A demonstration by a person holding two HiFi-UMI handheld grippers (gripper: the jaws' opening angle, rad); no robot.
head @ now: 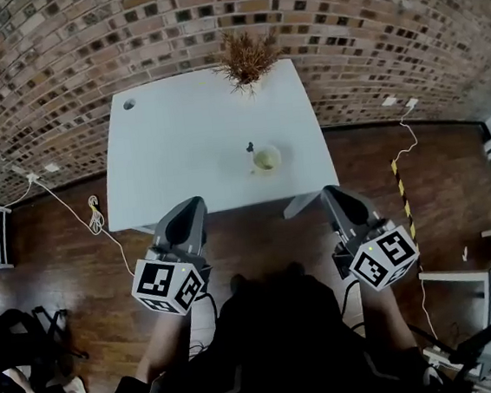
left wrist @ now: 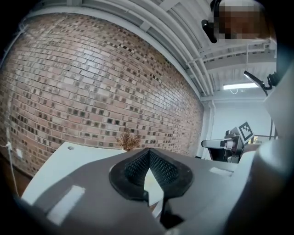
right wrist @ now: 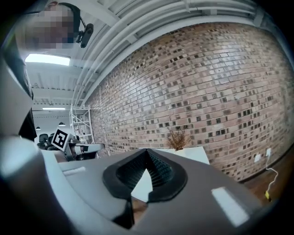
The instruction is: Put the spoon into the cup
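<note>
Nearest the person, both tongs hang short of the table's front edge. The left gripper (head: 188, 213) and the right gripper (head: 335, 199) each have their jaws pressed together with nothing between them. Neither has hold of anything, so the task has yet to begin. If either one arrives at the spoon with its jaws closed like this, it will likely push the spoon rather than pick it up.

Farther in, right of the middle of the white table (head: 171, 155), stands the pale cup (head: 266, 158). A small dark piece, probably the spoon (head: 250, 147), lies just beside it at its far left; whether the two touch cannot be told. That closeness is the main hazard — a jaw reaching for the spoon could nudge the cup, sliding it or tipping it over. The spoon also looks small and low on the table, so the pinch may slip.

Beyond them, a dried plant (head: 248, 58) stands at the table's far edge against the brick wall (head: 55, 45) — an overlong reach could knock it.
</note>
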